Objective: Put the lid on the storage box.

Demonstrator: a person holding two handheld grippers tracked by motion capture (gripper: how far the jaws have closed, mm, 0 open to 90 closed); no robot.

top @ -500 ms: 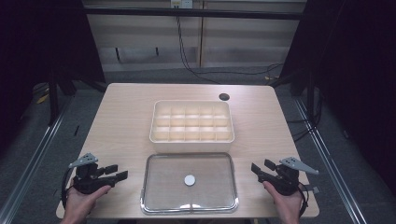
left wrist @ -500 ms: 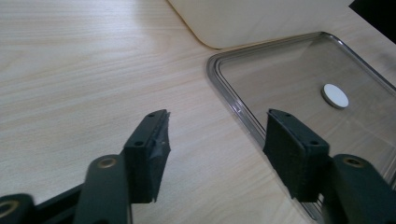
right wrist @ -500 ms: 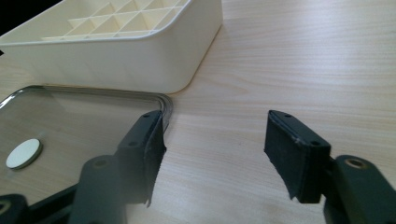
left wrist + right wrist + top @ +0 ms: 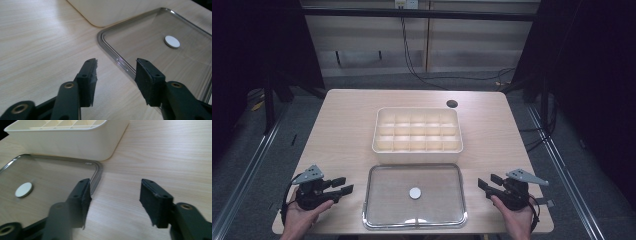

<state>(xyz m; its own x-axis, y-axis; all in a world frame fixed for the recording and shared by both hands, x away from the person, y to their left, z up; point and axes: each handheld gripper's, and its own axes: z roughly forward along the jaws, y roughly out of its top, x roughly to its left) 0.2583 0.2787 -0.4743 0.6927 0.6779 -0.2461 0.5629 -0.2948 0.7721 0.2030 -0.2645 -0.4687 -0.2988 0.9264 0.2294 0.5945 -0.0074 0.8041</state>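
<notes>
Two claws flank clear lid (image 4: 414,195) on tabletop (image 4: 347,130): left claw (image 4: 343,186) released, empty; right claw (image 4: 484,182) released, empty. Cream divided tray (image 4: 417,131) behind lid.

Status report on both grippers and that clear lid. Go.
Left gripper open, empty, left of clear lid. Right gripper open, empty, on its right. Lid flat on table, untouched, before compartment box. Nothing in the way.

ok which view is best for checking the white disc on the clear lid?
The left gripper view: the white disc is sharp on the clear lid. The right gripper view shows it slightly blurred beside a jaw; the high view shows it small but centred.
</notes>
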